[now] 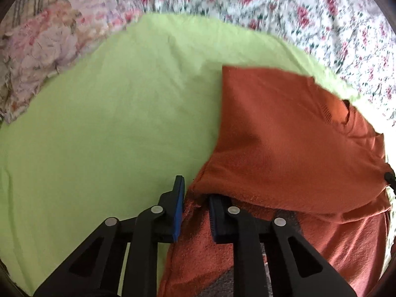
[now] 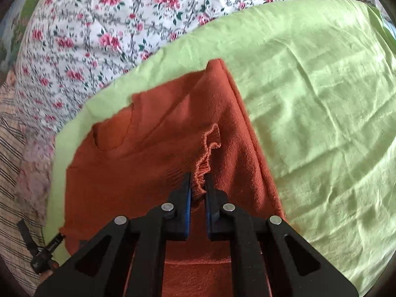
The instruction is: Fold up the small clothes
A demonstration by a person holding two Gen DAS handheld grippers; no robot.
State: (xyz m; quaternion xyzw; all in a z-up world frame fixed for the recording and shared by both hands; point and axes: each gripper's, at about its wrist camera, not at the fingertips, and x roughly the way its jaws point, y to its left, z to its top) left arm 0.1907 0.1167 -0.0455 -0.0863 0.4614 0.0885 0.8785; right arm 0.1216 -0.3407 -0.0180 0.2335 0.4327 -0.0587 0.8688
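Observation:
A small rust-orange knit sweater [image 1: 284, 143] lies partly folded on a light green sheet [image 1: 99, 123]. My left gripper [image 1: 195, 193] is at its left edge, jaws a little apart, with the sweater's folded edge between them and its right finger under the cloth. In the right wrist view the sweater [image 2: 148, 148] is lifted into a ridge. My right gripper [image 2: 198, 180] is shut on its ribbed, frilled hem [image 2: 208, 148], which bunches between the pads.
The green sheet [image 2: 321, 99] covers a bed with a white quilt with red flowers [image 2: 99, 24] behind it. A pinkish patterned cloth [image 1: 37, 54] lies at the far left. A striped fabric [image 2: 10, 160] is at the left edge.

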